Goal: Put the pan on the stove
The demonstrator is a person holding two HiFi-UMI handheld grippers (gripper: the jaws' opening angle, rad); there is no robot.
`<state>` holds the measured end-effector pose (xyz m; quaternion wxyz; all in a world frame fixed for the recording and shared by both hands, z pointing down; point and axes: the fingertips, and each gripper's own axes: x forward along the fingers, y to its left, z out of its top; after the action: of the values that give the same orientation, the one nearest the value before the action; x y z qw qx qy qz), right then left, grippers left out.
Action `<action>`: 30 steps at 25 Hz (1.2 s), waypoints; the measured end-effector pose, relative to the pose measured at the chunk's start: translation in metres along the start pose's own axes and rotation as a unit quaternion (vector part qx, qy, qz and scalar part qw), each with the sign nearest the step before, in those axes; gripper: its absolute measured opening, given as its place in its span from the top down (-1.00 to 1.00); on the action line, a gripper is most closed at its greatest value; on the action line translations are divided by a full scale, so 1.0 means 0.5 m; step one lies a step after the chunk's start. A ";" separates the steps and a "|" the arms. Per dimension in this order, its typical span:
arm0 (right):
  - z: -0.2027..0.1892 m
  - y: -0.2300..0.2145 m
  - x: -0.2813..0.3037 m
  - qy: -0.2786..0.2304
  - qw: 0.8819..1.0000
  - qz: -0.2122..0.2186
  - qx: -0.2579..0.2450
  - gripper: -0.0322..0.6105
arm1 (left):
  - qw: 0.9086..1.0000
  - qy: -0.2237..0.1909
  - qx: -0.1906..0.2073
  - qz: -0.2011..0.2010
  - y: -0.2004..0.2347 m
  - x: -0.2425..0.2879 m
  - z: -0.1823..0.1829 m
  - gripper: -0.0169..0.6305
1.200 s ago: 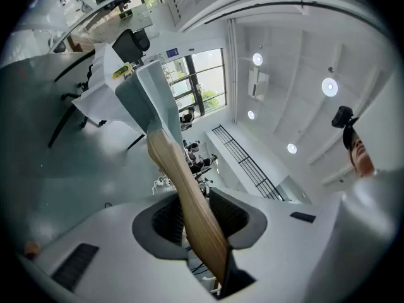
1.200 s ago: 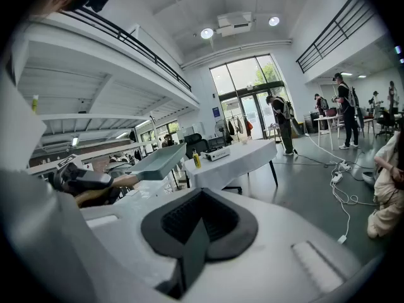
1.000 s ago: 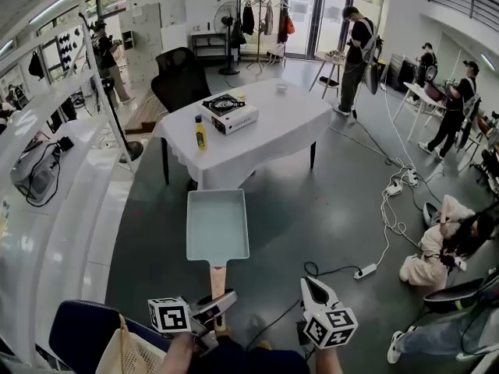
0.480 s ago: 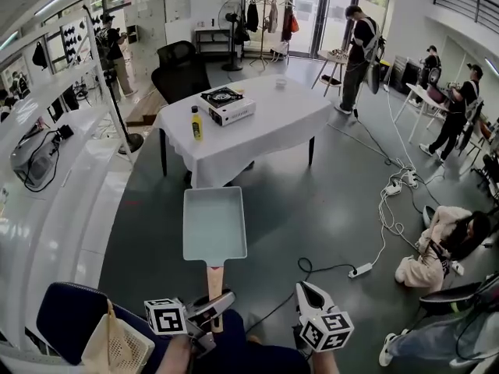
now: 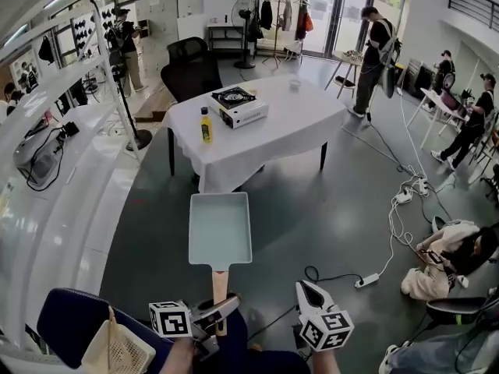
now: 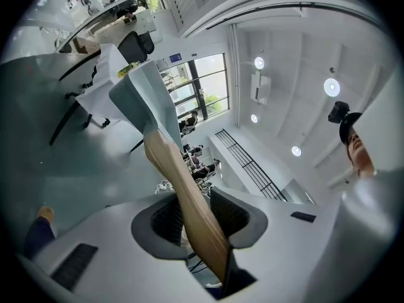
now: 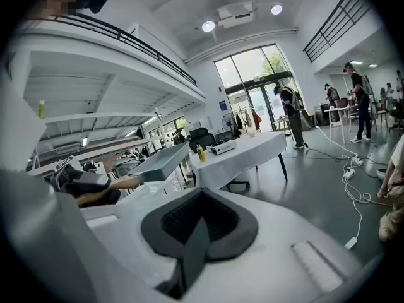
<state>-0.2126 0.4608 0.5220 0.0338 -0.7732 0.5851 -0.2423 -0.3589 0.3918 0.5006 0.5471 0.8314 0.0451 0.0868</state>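
A rectangular pale teal pan (image 5: pixel 220 228) with a wooden handle (image 5: pixel 219 287) hangs level above the grey floor, short of the table. My left gripper (image 5: pixel 221 310) is shut on the end of that handle; in the left gripper view the handle (image 6: pixel 183 188) runs between the pads out to the pan (image 6: pixel 142 90). The portable gas stove (image 5: pixel 240 106) sits on its white box on the white-clothed table (image 5: pixel 288 127) ahead. My right gripper (image 5: pixel 307 288) is shut and empty beside the left one, and its own view shows the gripper (image 7: pixel 199 223), the pan (image 7: pixel 161 160) and the stove (image 7: pixel 222 147).
A yellow bottle (image 5: pixel 206 125) stands near the table's left corner. Black chairs (image 5: pixel 191 72) are behind the table. A white counter (image 5: pixel 54 178) runs along the left. Cables and a power strip (image 5: pixel 366 280) lie on the floor at right, near a seated person (image 5: pixel 448 252).
The pan stays in my left gripper's grip. The view has swung slightly, so the table and stove sit a little further right in the frame.
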 end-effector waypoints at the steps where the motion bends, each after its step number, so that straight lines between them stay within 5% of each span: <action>1: 0.012 0.000 0.020 -0.001 1.000 0.003 -0.001 0.89 | 1.000 -0.001 0.001 -0.004 0.005 0.008 0.022 0.57; 15: 0.173 -0.048 0.260 -0.026 0.999 -0.029 -0.006 0.89 | 0.999 0.029 0.035 -0.019 0.076 0.113 0.326 0.57; 20: 0.211 -0.038 0.328 -0.037 0.999 -0.024 -0.013 0.90 | 0.998 0.039 0.034 -0.032 0.093 0.131 0.378 0.57; 26: 0.219 -0.029 0.394 -0.035 0.999 -0.025 -0.014 0.90 | 0.999 0.045 0.019 -0.001 0.138 0.126 0.423 0.57; 30: 0.221 -0.020 0.424 -0.038 0.999 -0.027 -0.016 0.90 | 0.998 0.046 0.022 -0.037 0.139 0.128 0.445 0.56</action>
<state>-0.1159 0.2432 0.4993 0.0371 -0.7977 0.5661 -0.2043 -0.2542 0.1746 0.4847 0.5287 0.8362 0.1024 0.1035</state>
